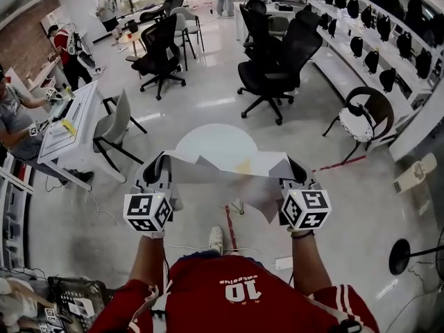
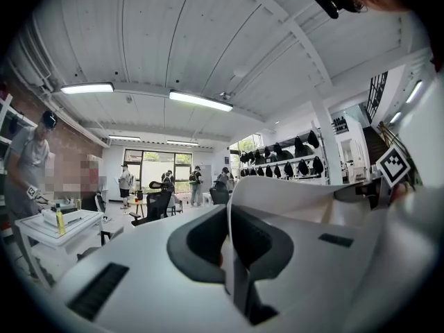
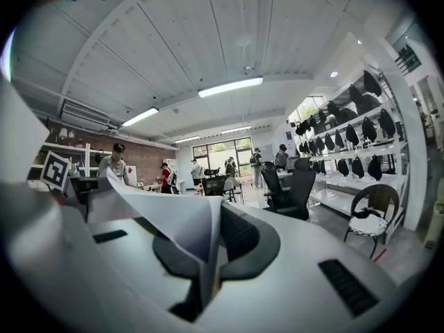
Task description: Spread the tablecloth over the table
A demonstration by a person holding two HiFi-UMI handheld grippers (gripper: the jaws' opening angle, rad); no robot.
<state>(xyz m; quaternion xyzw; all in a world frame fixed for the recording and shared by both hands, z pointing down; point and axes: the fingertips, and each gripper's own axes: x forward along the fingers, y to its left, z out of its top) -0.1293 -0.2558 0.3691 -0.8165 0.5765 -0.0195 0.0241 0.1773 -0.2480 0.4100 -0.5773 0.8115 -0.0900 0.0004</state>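
"What were the left tongs [image 1: 159, 161] doing?"

"They were pressed together on one edge of the white tablecloth [image 1: 236, 175]. The left gripper view showed the cloth pinched in the slot between the jaws and rising out to the right."

"And the right tongs [image 1: 295, 166]?"

"The same. They were shut on the opposite edge, with the cloth running off to the left in their own view."

"So where was the cloth?"

"It was in the air, slung between the two tongs, creased and sagging in the middle. In the head view it covered the near part of the round white worktop [image 1: 208, 139], whose far half showed bare beyond it."

"Anything else nearby?"

"Black office chairs [image 1: 274, 61] stood on the glossy floor [image 1: 208, 103] farther off."
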